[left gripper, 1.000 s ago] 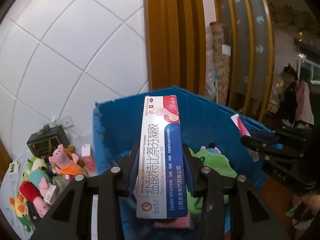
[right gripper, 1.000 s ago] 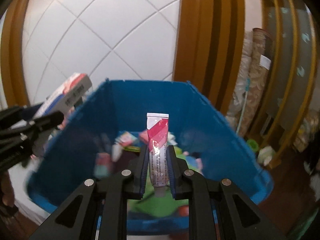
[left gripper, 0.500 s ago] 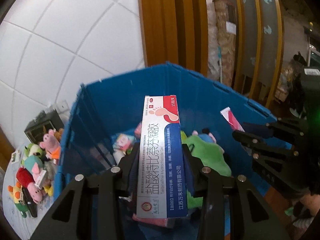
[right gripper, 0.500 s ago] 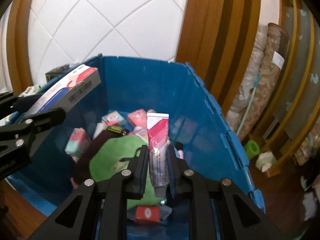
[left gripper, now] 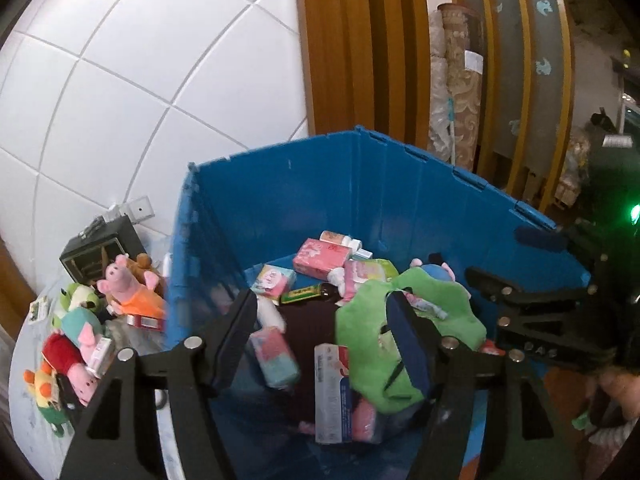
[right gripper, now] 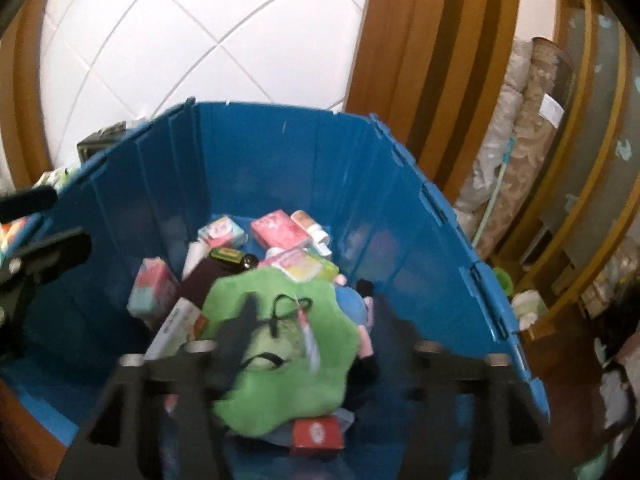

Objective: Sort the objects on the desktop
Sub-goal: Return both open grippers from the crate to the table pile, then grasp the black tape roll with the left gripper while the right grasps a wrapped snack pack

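both grippers hang over the blue bin (left gripper: pixel 360 200), inside its rim. the left gripper (left gripper: pixel 324 340) is opening, pads clear of the box (left gripper: pixel 332 392) lying below among packets. the right gripper (right gripper: pixel 312 344) is opening too; the tube (right gripper: pixel 310 340), blurred, lies on the green plush (right gripper: pixel 280 360). toys (left gripper: pixel 80 328) crowd the table left of the bin.

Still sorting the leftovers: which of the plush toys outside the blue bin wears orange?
The pink pig plush, sitting nearest the bin's left wall; its neighbours are green, teal and red.

No text on anything here is legible.
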{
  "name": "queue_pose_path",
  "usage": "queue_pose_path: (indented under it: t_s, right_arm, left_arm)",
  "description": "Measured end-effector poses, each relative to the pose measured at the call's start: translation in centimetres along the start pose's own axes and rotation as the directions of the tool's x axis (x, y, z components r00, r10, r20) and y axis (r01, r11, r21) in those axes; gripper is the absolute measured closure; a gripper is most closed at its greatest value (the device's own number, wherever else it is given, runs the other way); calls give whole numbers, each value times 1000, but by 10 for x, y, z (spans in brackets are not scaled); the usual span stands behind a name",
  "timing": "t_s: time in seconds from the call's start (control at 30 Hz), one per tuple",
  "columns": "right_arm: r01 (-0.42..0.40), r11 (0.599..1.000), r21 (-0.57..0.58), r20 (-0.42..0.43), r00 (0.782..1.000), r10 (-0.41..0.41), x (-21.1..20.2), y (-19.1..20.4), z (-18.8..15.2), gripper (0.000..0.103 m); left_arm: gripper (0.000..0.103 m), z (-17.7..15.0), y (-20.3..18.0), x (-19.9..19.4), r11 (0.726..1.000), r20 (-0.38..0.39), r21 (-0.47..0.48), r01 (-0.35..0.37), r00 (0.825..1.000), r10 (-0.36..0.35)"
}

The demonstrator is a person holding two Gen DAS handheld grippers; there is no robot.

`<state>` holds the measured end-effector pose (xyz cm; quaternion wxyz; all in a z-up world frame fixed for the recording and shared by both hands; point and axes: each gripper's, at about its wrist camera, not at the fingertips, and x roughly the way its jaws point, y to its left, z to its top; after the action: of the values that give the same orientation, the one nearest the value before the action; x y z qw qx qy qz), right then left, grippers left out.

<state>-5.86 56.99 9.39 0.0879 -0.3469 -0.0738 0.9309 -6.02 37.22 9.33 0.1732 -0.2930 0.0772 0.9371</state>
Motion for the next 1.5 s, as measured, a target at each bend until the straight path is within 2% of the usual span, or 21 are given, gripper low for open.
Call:
queue_pose_path:
  t_s: [0.03,0.07,0.1,0.13,0.27,0.37,0.47,0.6,0.7,0.83,1.03,1.13,1.23,1.3,1.33,1.4,1.5]
  right_arm:
    - [-1,1000,4,18,1000,0,-9,7,6,21]
    - [1,1000,4,38,999,-1,-19,16,12,16]
    - [4,1000,6,66,998,-5,-31,29,19,2]
    - [6,1000,7,88,996,-6,-39,40,24,1]
    - [4,1000,13,172,985,-6,-70,114,37,0]
    - [-13,999,37,230,973,4,-85,175,44,0]
    - [-86,995,56,259,963,69,-94,236,52,0]
    - [-169,984,51,244,958,151,-82,303,60,0]
    - [-226,973,36,212,954,213,-50,346,58,0]
    - [-236,971,44,152,962,227,1,383,40,0]
    - [-205,972,116,27,979,203,65,393,12,0]
    - [-238,957,167,-61,966,251,104,387,-7,0]
    - [-246,955,168,-141,952,270,147,392,-29,0]
    - [-251,953,168,-172,945,279,174,391,-42,0]
    - [-237,958,162,-194,944,266,191,390,-49,0]
    - [-220,962,163,-217,943,253,207,385,-58,0]
    - [-176,973,151,-206,957,205,230,376,-68,0]
  left_arm:
    - [34,0,10,-8,1000,16,3,-4,1000,4]
    - [25,-1,24,-17,1000,36,1,-11,999,11]
    - [21,-4,40,-26,1000,57,0,-19,998,19]
    - [19,-9,59,-35,1000,76,2,-30,997,30]
    - [19,-37,136,-58,998,90,18,-53,995,51]
    - [19,-59,204,-75,996,73,27,-90,993,88]
    - [19,-74,267,-84,993,34,6,-118,992,118]
    - [19,-102,334,-82,983,-28,-59,-171,985,170]
    - [19,-134,369,-67,975,-71,-98,-199,979,192]
    - [19,-168,393,-44,969,-112,-107,-221,971,209]
    - [19,-185,399,7,975,-245,-134,-178,959,141]
    - [19,-204,391,40,972,-280,-161,-173,952,123]
    - [19,-225,381,72,966,-311,-177,-191,941,129]
    - [19,-239,374,96,957,-355,-182,-224,923,148]
    - [19,-245,371,107,954,-373,-199,-223,918,137]
    - [19,-251,367,122,950,-381,-226,-217,917,119]
    - [19,-254,358,143,946,-381,-247,-209,919,103]
